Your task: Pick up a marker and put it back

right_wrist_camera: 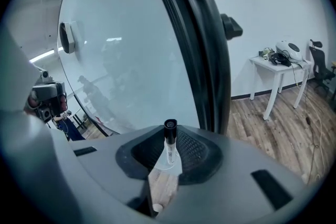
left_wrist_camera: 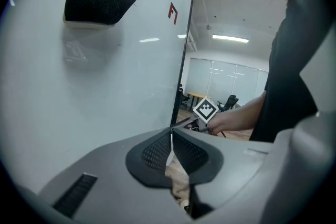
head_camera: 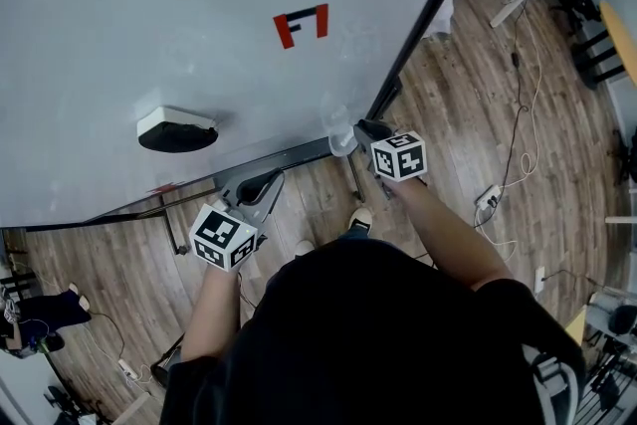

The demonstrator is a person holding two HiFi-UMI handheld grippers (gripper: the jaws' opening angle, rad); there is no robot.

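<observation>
Now | right tool [right_wrist_camera: 169, 135] grips marker [right_wrist_camera: 168, 148] | left tool [left_wrist_camera: 171, 138] closed

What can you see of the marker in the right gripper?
The marker has a white, plastic-looking barrel with small dark print and a black cap at its far end. It stands between the pads of the right gripper, cap pointing away from the camera, and the pads appear to clamp its barrel. Behind it is the whiteboard.

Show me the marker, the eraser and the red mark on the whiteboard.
marker [right_wrist_camera: 169, 150], right gripper view, white barrel below the black cap.
eraser [head_camera: 175, 122], head view, its white part.
red mark [head_camera: 287, 31], head view, left stroke.
</observation>
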